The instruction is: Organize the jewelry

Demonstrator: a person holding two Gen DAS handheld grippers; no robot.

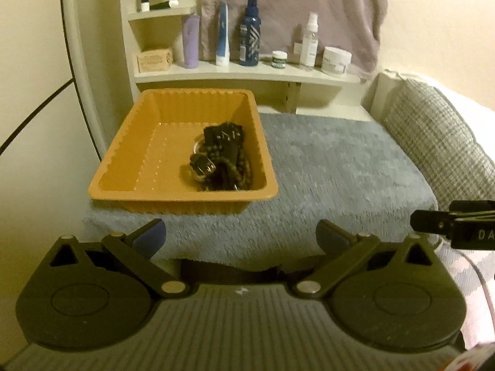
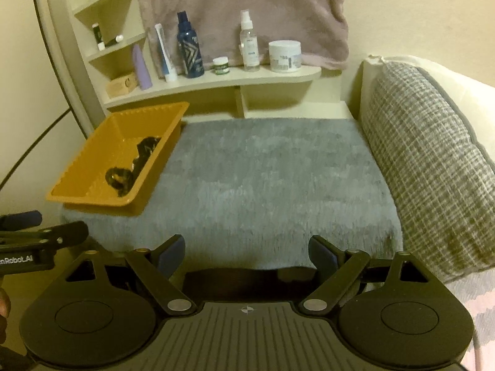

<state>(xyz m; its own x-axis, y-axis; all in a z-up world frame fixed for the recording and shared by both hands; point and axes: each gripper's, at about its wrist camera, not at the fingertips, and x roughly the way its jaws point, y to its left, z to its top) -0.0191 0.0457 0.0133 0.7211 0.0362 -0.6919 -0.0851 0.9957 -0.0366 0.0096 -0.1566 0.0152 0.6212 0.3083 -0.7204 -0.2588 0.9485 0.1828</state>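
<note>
The left gripper (image 1: 241, 236) is sitting closest to its camera, with its two blue-tipped fingers (image 1: 151, 236) spread wide apart and nothing between them. Under and just past the fingers a fuzzy grey blanket (image 1: 324, 170) is lying flat. Ahead of this gripper and a little to its left, an orange tray (image 1: 123, 154) is resting on the blanket. A dark pile of jewelry (image 1: 221, 162) is lying in the tray's right half: beads, a band with a buckle and a black piece on top. Out to the right, the tip of the other gripper is poking into view.

The right gripper (image 2: 247, 253) is also standing wide open and holding nothing. The grey blanket is stretching out bare in front of it. The tray is sitting ahead and well to its left, with the jewelry against the tray's near wall. To its right a grey checked pillow (image 2: 427, 160) is leaning.

Far behind the tray, a pale shelf (image 1: 247, 75) is carrying bottles and jars, such as a dark blue bottle (image 1: 250, 35) and a white jar (image 1: 336, 60). A pinkish cloth (image 2: 247, 0) is hanging on the wall behind them.
</note>
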